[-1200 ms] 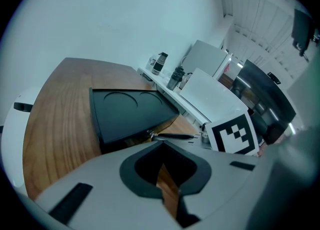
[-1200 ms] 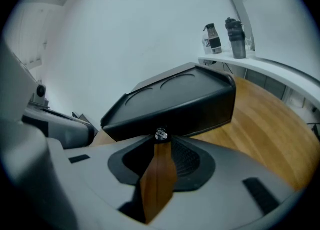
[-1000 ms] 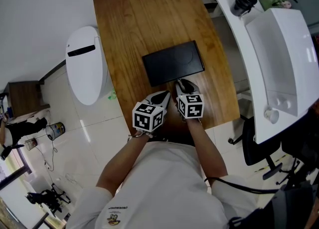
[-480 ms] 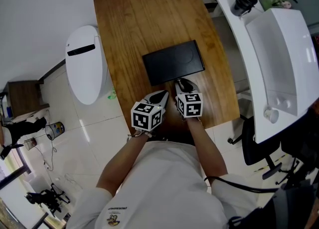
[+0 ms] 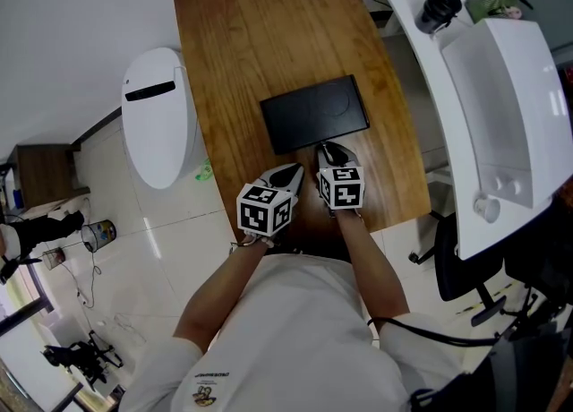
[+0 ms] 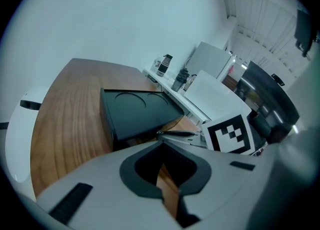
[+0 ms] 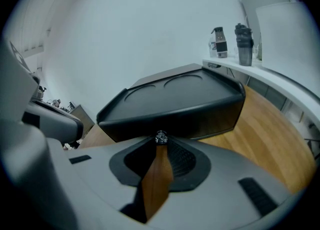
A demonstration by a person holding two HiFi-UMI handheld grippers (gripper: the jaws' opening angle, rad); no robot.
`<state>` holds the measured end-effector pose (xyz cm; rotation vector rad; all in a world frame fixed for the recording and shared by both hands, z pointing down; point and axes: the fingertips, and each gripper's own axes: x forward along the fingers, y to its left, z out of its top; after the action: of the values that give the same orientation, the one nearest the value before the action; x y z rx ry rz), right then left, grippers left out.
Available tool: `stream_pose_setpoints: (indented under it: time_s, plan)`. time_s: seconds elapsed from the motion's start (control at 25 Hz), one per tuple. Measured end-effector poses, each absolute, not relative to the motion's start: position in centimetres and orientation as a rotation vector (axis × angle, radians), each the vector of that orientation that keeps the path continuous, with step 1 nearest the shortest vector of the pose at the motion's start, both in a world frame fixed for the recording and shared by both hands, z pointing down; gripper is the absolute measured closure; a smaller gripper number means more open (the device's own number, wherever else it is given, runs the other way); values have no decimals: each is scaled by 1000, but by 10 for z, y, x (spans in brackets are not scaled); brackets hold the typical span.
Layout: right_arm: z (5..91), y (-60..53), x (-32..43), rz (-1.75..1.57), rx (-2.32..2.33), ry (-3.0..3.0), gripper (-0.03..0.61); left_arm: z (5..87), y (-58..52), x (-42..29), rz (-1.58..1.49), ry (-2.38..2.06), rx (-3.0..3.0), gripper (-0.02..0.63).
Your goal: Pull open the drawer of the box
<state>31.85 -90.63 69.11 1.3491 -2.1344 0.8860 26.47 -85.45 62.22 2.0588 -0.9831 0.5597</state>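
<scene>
A wooden table [image 5: 242,34] is seen from above, with a white desk [image 5: 466,195] along its right side. A black box [image 5: 313,115] is set flat near the middle of the table. Its drawer front [image 7: 200,119] is turned to the near edge and lies flush with the box.

The right gripper [image 5: 329,149] is held at the near side of the box, and its tips are brought up against about the middle of that front. The left gripper [image 5: 294,172] is held just to its left, a little short of the box and apart from it. In the left gripper view the box is seen ahead of the jaws.

The left jaws are pressed together at the tips with nothing caught in them; only table wood is seen through the slit behind. The right jaws are drawn in on a small shiny knob [image 7: 160,137] on the drawer front, which is pinched between their tips.
</scene>
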Motion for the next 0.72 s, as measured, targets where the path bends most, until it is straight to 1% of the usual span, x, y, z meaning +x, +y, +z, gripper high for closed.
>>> stream_pose_setpoints:
  time_s: [0.72]
  plan:
    - [690,-903,318,825,1338,-2123,517,611,-835,256,512,-992,2055,611]
